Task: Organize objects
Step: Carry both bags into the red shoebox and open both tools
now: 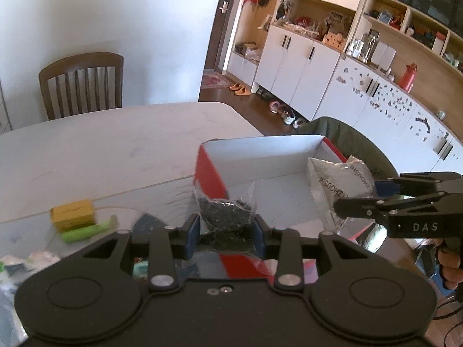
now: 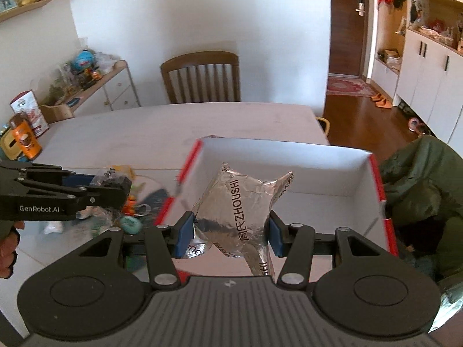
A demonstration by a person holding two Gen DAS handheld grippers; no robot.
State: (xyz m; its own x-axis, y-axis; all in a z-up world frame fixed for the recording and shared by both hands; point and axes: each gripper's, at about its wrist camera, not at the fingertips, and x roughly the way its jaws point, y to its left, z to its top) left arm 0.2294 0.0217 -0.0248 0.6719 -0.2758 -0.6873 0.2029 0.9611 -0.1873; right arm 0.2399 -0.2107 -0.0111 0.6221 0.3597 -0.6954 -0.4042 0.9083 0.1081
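Silver foil pouch (image 2: 237, 211) over red-white box (image 2: 289, 151), dark-bead bag (image 1: 224, 211) alongside

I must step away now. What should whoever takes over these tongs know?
Left tongs: shut on a clear bag of dark bits, at the near left corner of the box.
Right tongs: shut on a silver foil pouch, held over the box's inside.
Done: box floor otherwise looks bare.
Left: drop both in, then gather the yellow box, green tube and other small things on the table.
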